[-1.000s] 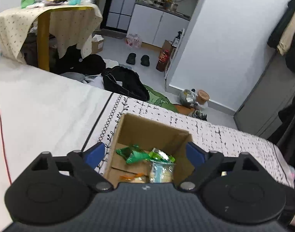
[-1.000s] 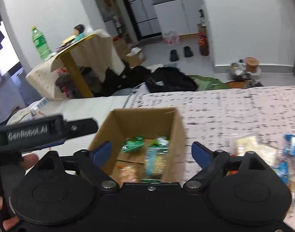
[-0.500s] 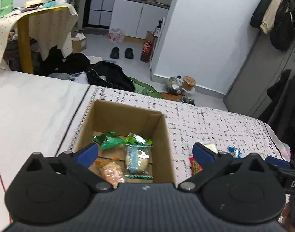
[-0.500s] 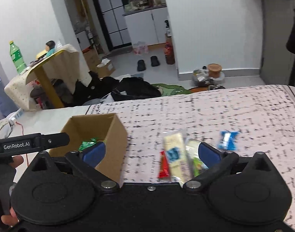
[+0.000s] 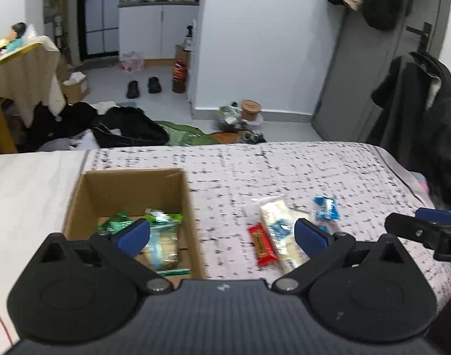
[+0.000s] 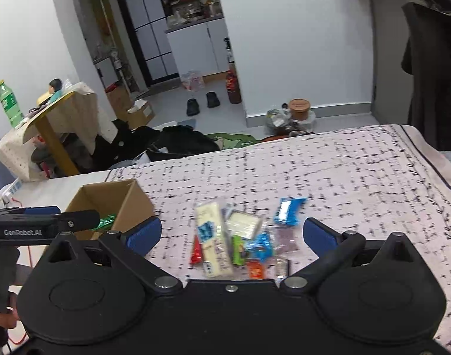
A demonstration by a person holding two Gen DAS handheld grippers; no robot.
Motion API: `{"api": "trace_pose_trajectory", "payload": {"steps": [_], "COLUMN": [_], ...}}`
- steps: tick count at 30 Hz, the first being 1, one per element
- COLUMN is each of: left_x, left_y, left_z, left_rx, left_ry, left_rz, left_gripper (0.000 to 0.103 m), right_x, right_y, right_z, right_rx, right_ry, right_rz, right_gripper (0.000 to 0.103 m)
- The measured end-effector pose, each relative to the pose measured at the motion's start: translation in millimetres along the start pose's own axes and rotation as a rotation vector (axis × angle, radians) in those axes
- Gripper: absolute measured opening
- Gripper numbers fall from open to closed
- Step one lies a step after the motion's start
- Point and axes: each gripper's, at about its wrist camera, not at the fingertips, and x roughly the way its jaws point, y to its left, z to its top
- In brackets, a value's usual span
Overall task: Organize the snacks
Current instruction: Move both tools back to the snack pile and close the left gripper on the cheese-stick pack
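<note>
Left wrist view: the cardboard box [image 5: 131, 195] stands on the patterned cloth [image 5: 284, 171], open at the top, with green packets [image 5: 116, 223] and a pale wrapped snack [image 5: 163, 245] inside. The left tongs [image 5: 222, 233] hang above the cloth with the box's right wall between the blue pads; the left pad [image 5: 134, 236] lies over the box's interior, the right pad [image 5: 311, 236] over the loose snacks. A red bar [image 5: 262, 245] and a long cream packet [image 5: 280, 230] lie side by side just right of the box, between the pads; a blue packet [image 5: 326, 210] lies beyond the right pad. The jaws have just been opening and now stand wide, gripping nothing and touching nothing. A finger of the right tongs [image 5: 417, 232] enters at the right edge.

Right wrist view: the right tongs [image 6: 231, 233] hang over the snack pile [image 6: 243, 236], which lies on the cloth between the pads and apart from them. The pile holds the cream packet, the red bar at its left edge, a square pale packet [image 6: 243, 223], a green one [image 6: 238, 248], small blue and orange ones, and a blue packet [image 6: 287, 210] at the far right. The box stands to the left of the pile, near the left pad. These jaws too have just been opening and stand wide with nothing gripped. The left tongs reach in from the left edge, beside the box.
</note>
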Motion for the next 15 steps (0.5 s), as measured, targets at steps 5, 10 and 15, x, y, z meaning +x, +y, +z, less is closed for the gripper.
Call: {"api": "trace_pose_trajectory", "payload": {"steps": [5, 10, 15], "left_x": [6, 10, 15], "left_y": [-18, -41, -63], "left_z": [3, 4, 6], "left_rx": [0.029, 0.088, 0.138], "left_ry": [0.012, 0.019, 0.022], "left_rz": [-0.056, -0.073, -0.073], "left_gripper": [0.103, 0.103, 0.103], "right_x": [-6, -8, -7], "right_y": [-23, -42, -58], "right_z": [-3, -10, -21], "right_rx": [0.037, 0.053, 0.058], "right_ry": [0.001, 0.013, 0.025], "right_rz": [-0.025, -0.046, -0.063], "right_gripper": [0.103, 0.103, 0.103]}}
